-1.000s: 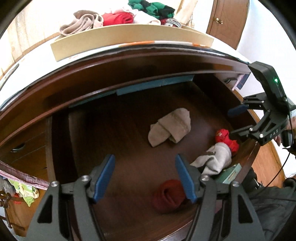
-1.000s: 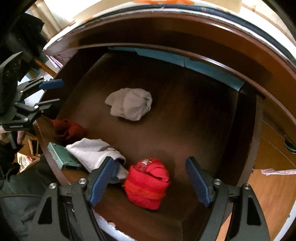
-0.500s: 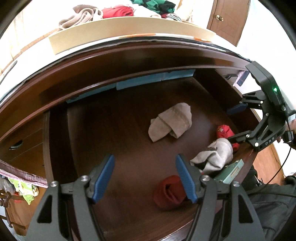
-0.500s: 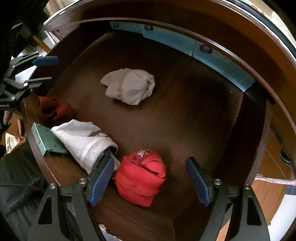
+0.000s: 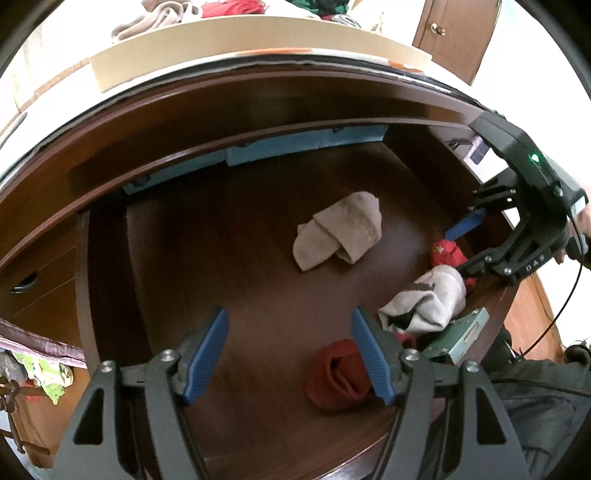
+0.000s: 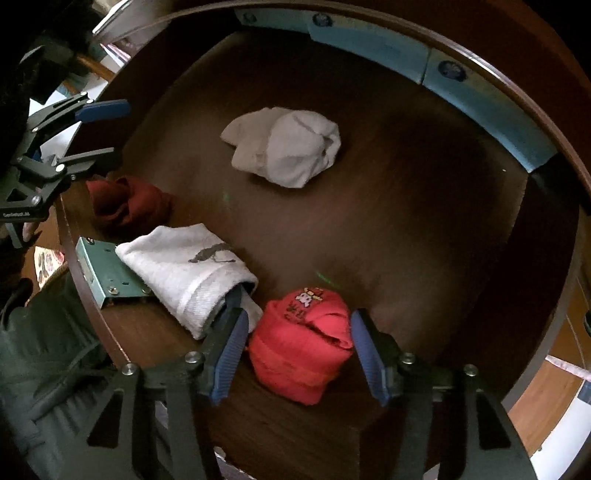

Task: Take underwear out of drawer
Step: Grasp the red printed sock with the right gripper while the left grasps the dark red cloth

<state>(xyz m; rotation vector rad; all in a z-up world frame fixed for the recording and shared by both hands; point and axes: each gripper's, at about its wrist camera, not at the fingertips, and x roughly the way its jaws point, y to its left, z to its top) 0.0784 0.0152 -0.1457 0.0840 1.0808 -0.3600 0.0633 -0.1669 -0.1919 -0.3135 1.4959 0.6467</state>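
Note:
The wooden drawer (image 5: 221,258) (image 6: 406,221) stands pulled out with several rolled pieces of underwear in it. My right gripper (image 6: 299,314) (image 5: 461,249) points down over the bright red roll (image 6: 301,350) (image 5: 447,253). Its jaws are closing with the roll between them; the pads sit at its sides without squeezing it. A white roll with a grey print (image 6: 184,266) (image 5: 428,302) lies against the left finger. My left gripper (image 5: 288,314) (image 6: 110,131) hangs open over bare drawer floor, a dark red roll (image 5: 336,376) (image 6: 125,203) beside its right finger.
A pale grey roll (image 5: 340,232) (image 6: 288,147) lies mid-drawer. A green metal lock plate (image 5: 461,338) (image 6: 103,273) sits on the drawer's front edge. More clothes (image 5: 229,7) lie behind a beige board (image 5: 258,40) on top. A person's dark trousers (image 5: 535,406) are beside the drawer.
My right gripper has sunk closer to the bright red roll and its jaws have narrowed around it. The left gripper has stayed in place, still open.

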